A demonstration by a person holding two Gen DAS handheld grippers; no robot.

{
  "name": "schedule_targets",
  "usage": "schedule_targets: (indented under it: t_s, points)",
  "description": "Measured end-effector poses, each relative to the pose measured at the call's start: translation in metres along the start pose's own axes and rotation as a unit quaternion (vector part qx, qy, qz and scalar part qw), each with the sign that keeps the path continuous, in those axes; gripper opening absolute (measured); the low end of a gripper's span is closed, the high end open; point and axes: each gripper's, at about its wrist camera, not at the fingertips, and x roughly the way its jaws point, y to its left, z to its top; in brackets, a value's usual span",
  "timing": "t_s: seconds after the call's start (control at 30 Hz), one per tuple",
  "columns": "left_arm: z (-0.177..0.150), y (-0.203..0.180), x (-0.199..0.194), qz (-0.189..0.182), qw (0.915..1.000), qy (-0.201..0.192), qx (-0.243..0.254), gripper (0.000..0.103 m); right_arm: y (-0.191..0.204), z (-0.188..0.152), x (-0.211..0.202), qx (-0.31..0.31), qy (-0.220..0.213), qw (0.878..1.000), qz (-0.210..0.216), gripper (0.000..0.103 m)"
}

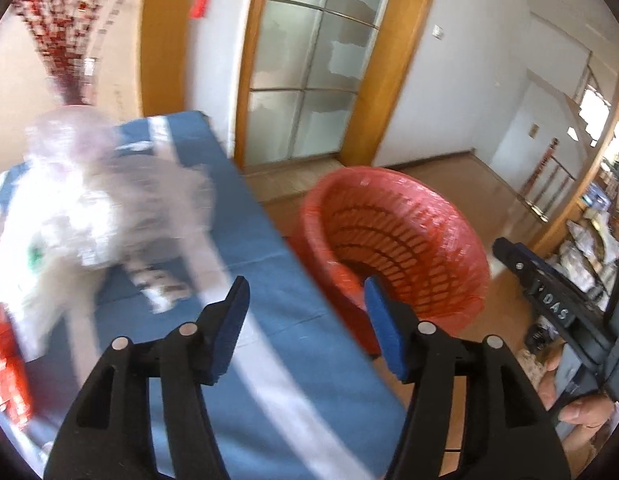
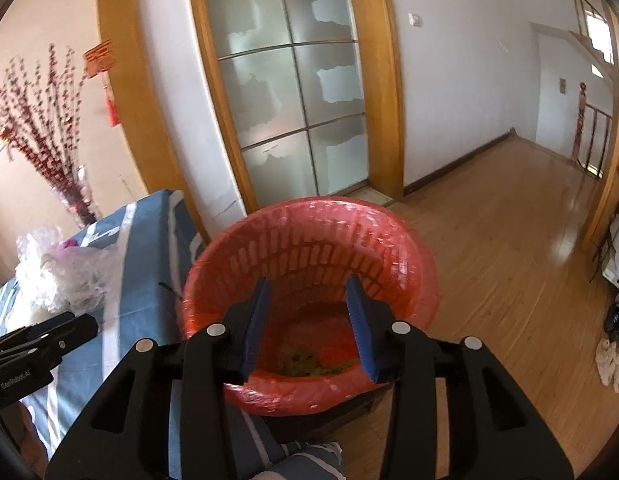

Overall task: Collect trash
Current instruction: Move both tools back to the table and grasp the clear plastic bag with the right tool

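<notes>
Wooden floor and a frosted glass door [image 2: 293, 92] fill the background, and a table [image 2: 145, 264] with a blue striped cloth stands at the left. Just beside its edge is the red-lined trash basket [image 2: 309, 264], upright with its mouth upward; some greenish waste already lies at the bottom. On the cloth a crumpled clear plastic bag [image 2: 61, 276] remains, with no clear long axis, so I judge the collecting is partly done. Left hand-held gripper [image 1: 305, 308] and right hand-held gripper [image 2: 309, 316] are both spread and carry nothing.
</notes>
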Motion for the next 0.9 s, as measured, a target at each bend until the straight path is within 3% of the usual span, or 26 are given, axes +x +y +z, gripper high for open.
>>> schedule_targets:
  t_s: [0.23, 0.47, 0.6, 0.8, 0.9]
  points:
    - [-0.011, 0.05, -0.039, 0.091, 0.9948, -0.04, -0.021, 0.076, 0.045, 0.0, -0.006, -0.028, 0.004, 0.998, 0.06, 0.041]
    - [-0.024, 0.118, -0.074, 0.17, 0.981, -0.063, -0.068, 0.079, 0.119, -0.01, 0.0, -0.084, 0.022, 0.987, 0.136, 0.042]
    - [-0.031, 0.151, -0.091, 0.205, 0.9714, -0.076, -0.094, 0.079, 0.161, -0.016, 0.003, -0.117, 0.011, 0.979, 0.164, 0.054]
    - [-0.04, 0.19, -0.109, 0.233, 0.9606, -0.086, -0.124, 0.079, 0.202, -0.013, 0.02, -0.106, 0.037, 0.968, 0.226, 0.054]
    - [-0.044, 0.204, -0.113, 0.238, 0.9579, -0.085, -0.136, 0.081, 0.224, -0.013, 0.028, -0.108, 0.037, 0.966, 0.233, 0.054]
